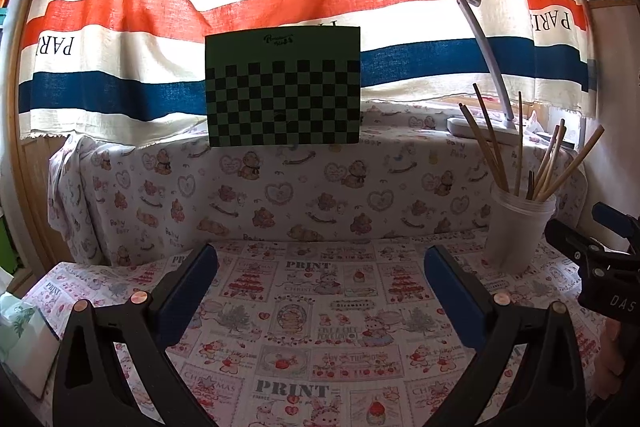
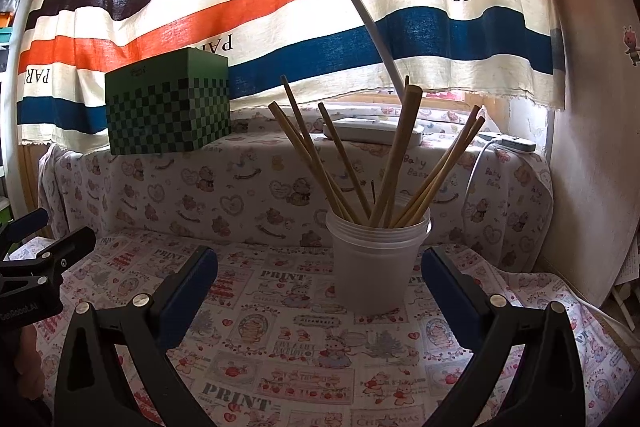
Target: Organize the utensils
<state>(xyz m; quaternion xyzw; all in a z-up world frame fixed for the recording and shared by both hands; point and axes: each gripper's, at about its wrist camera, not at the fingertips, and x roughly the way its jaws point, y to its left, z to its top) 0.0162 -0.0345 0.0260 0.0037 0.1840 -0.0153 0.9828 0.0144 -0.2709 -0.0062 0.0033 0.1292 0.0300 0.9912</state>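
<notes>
A translucent white cup (image 2: 376, 263) stands upright on the printed tablecloth (image 2: 280, 339), with several wooden chopsticks (image 2: 394, 155) fanning out of it. The same cup (image 1: 516, 231) and its chopsticks (image 1: 490, 139) show at the right of the left wrist view. My right gripper (image 2: 320, 263) is open, just short of the cup, which sits a little right of centre between the fingers. My left gripper (image 1: 320, 263) is open over bare cloth (image 1: 304, 307), well left of the cup. Nothing is held by either one. Each gripper shows at the edge of the other's view.
A green checkered box (image 1: 282, 87) rests on a raised ledge covered in bear-print fabric (image 1: 260, 187). A white desk lamp (image 2: 360, 27) arches over the ledge behind the cup. A striped curtain (image 1: 160, 11) hangs at the back. A wall (image 2: 592, 167) closes the right side.
</notes>
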